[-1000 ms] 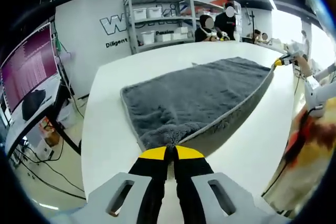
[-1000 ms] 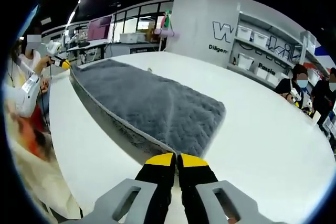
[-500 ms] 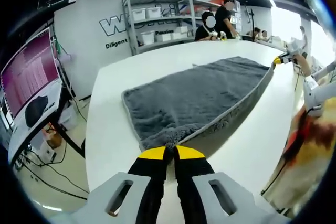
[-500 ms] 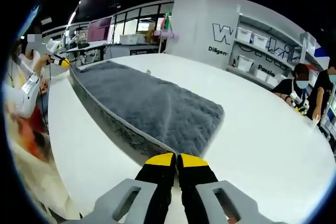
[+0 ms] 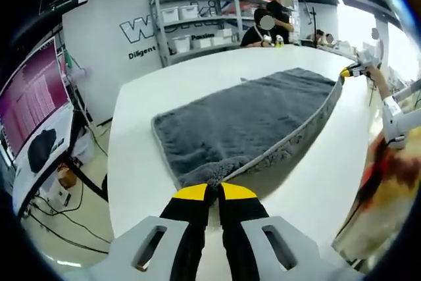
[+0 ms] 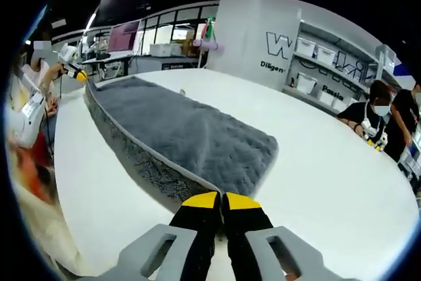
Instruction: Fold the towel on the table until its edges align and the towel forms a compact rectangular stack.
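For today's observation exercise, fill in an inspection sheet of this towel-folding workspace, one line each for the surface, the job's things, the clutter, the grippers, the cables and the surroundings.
Surface: white table, bare around the towel.
Job's things: grey towel spread on the table, its near edge lifted off the surface between the two held corners.
Clutter: nothing seen on the table.
Grippers: left gripper shut on a near corner of the towel; right gripper shut on the other near corner.
Cables: dark cables on the floor beside the table.
Surroundings: shelving with white bins, a monitor, people at the far end of the table.
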Tool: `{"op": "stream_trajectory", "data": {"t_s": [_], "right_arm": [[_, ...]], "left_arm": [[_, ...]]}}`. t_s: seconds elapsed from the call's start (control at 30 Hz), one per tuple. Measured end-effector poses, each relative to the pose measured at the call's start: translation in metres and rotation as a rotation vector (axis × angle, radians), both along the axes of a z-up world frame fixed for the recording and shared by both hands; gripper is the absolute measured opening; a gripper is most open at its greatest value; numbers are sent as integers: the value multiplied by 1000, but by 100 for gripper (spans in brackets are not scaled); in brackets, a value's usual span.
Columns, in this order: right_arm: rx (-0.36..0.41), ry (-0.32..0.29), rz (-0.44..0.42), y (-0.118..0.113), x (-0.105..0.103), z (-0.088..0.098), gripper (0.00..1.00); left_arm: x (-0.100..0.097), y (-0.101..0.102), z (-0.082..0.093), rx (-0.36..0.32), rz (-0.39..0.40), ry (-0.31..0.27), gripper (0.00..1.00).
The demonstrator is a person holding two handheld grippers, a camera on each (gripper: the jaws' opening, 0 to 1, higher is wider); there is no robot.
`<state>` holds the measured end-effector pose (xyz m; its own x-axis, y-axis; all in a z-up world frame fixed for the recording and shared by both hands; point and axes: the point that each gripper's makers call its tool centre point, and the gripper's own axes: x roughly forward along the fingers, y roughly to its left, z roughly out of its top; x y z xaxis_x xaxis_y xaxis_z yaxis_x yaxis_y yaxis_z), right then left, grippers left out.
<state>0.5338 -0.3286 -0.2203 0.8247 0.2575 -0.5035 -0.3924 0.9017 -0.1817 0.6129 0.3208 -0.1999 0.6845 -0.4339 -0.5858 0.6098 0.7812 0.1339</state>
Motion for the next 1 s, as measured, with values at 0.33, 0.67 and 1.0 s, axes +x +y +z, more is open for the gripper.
{"op": "stream_trajectory", "data": {"t_s": [0.33, 0.67, 1.0], "right_arm": [[-61, -18, -17, 3, 12, 6, 0], [-108, -56, -43, -2, 28, 18, 0], [-155, -83, -66, -10, 40, 26, 0]], "left_arm": [[18, -2, -3, -21, -2, -4, 5], [35, -5, -3, -46, 7, -30, 5], [48, -8, 0, -75, 17, -68, 5]]}}
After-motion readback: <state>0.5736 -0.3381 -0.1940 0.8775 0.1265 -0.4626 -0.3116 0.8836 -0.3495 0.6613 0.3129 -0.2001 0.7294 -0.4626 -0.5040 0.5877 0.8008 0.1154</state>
